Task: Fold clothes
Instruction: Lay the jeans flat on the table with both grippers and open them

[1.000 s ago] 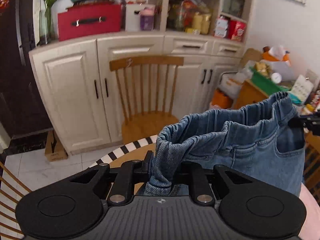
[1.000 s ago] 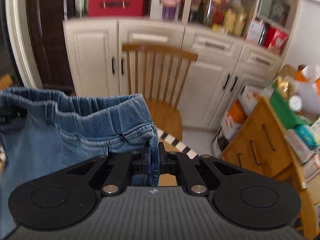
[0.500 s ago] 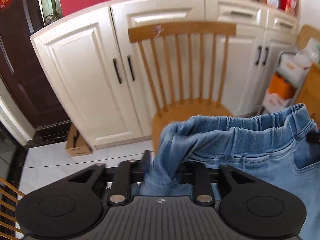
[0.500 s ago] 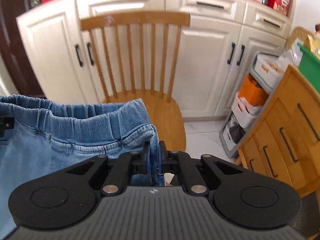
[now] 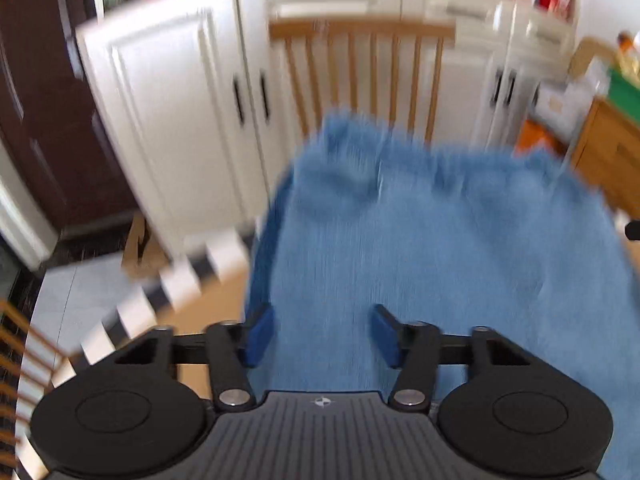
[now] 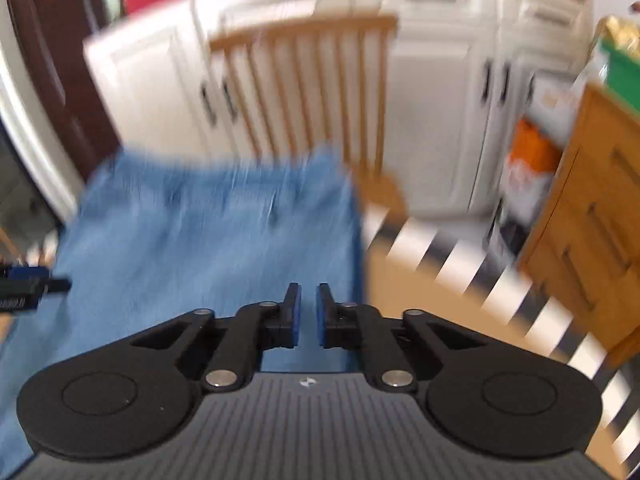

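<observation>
The blue denim garment (image 5: 440,240) lies spread on the wooden surface (image 6: 404,284) with its black-and-white striped edge, its far end toward the wooden chair (image 5: 360,64) and the white cabinets (image 5: 176,100) behind; both views are blurred by motion, so seams and waistband are hard to make out. The left claw (image 5: 318,334) hangs over the near left part of the cloth with its jaws opening, well apart, denim lying under and between them but not pinched. The right claw (image 6: 308,314) sits over the near right edge of the garment; a narrow gap shows between its blue pads and nothing is clamped there, so it reads as barely parted and empty. The step in hand looks like the release after laying the piece down flat. To do it well, both claws should let go cleanly and lift straight off, so the fabric is not dragged or rucked. Before the next fold, it would pay to check that the cloth lies smooth and fully on the surface, away from the striped edge, then regrip at matching corners so the fold lands square.
</observation>
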Demonstrator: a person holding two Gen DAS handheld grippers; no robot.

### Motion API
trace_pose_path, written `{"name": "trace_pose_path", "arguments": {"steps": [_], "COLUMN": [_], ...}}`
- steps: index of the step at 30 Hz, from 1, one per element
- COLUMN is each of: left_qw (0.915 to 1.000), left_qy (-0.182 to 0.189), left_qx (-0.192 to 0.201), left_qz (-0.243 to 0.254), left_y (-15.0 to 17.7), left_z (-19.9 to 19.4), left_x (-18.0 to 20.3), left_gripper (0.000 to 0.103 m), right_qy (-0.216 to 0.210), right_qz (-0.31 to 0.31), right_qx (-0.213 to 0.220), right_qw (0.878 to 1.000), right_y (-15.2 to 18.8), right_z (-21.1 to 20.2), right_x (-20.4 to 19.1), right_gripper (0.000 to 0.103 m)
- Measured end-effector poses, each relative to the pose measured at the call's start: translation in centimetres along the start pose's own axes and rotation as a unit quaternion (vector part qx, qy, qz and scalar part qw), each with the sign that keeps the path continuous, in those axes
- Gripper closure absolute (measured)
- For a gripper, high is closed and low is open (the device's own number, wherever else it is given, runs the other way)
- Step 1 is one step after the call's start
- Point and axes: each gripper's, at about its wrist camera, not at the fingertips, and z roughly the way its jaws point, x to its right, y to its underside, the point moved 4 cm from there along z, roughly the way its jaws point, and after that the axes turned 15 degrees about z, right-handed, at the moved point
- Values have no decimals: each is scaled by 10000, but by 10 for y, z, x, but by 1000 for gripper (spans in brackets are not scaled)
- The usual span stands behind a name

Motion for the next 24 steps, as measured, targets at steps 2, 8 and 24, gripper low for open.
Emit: {"name": "trace_pose_path", "arguments": {"steps": [2, 8, 24], "left_qw": [9994, 9995, 9898], "left_qy": [-334, 194, 1204], "left_qx": [-65, -72, -640], "left_qz": [23, -244, 402], "left_y": [0, 4, 369], "left_z": [5, -80, -380], "left_x": [4, -3, -73], "left_gripper": [29, 29, 23], "right_qy": [350, 113, -1792], "right_qz": [158, 239, 1441], "right_qx": [160, 417, -1038], "right_qw": [9991, 9988, 9677], "right_y": [5, 42, 410], "right_z": [11, -73, -264], "right_x": [-5, -31, -190], "right_gripper": [97, 89, 75]}}
